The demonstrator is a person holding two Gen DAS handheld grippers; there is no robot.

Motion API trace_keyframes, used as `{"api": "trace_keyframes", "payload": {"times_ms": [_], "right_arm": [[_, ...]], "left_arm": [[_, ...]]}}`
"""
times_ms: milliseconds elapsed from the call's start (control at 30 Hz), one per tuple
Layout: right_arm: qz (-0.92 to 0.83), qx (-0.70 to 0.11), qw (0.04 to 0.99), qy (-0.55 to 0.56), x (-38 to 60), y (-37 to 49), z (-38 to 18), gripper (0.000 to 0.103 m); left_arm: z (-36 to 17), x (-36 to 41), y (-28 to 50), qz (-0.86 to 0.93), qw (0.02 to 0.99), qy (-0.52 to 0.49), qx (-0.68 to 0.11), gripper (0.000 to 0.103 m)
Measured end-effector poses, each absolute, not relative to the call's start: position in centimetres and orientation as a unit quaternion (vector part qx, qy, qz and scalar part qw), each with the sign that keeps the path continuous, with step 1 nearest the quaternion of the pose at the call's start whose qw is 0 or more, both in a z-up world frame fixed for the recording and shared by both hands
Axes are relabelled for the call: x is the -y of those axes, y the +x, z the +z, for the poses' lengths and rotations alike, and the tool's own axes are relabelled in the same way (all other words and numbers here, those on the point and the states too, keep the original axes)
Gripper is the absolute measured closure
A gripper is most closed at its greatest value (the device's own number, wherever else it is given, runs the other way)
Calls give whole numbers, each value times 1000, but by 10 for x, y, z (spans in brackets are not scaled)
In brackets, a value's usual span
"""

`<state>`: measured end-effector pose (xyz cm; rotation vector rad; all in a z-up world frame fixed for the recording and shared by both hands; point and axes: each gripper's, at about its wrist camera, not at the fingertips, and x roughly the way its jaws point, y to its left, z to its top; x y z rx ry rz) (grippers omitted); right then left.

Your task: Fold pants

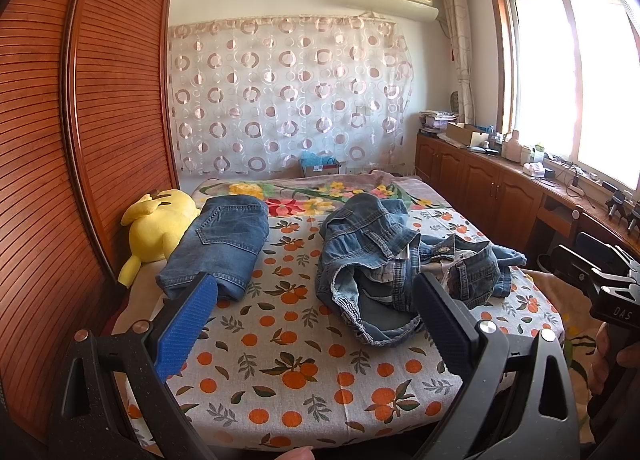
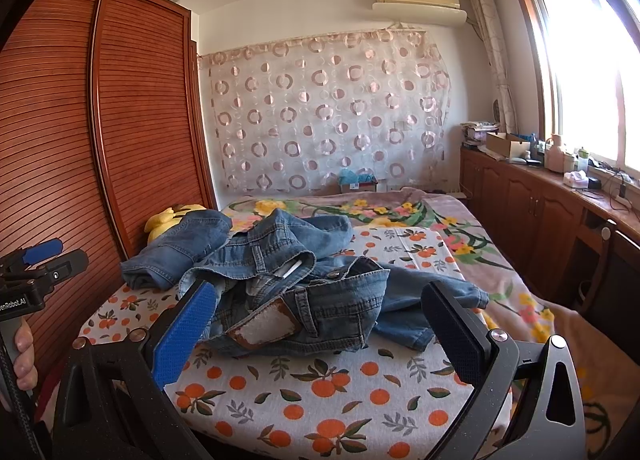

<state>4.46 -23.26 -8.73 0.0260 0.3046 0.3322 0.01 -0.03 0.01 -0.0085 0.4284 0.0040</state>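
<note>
A crumpled heap of blue denim pants (image 1: 400, 260) lies on the orange-print bed sheet (image 1: 304, 372); it also shows in the right wrist view (image 2: 304, 292), with a worn waistband patch facing up. A folded pair of jeans (image 1: 224, 244) lies to its left, also in the right wrist view (image 2: 184, 252). My left gripper (image 1: 316, 320) is open and empty, held above the sheet in front of the heap. My right gripper (image 2: 316, 324) is open and empty, just in front of the heap; it also shows in the left wrist view (image 1: 592, 276).
A yellow plush toy (image 1: 156, 227) lies by the folded jeans against the slatted wardrobe (image 1: 80, 139). A floral blanket (image 1: 304, 191) covers the far bed. Wooden cabinets (image 1: 500, 179) with clutter run along the right under the window.
</note>
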Motion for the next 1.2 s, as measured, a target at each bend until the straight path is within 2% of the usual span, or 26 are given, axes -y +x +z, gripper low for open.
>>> {"api": "trace_keyframes", "payload": {"times_ms": [1200], "right_arm": [[163, -155, 974, 13, 233, 46, -89, 0]], "left_arm": [[-11, 1, 8, 1, 975, -6, -223, 5]]}}
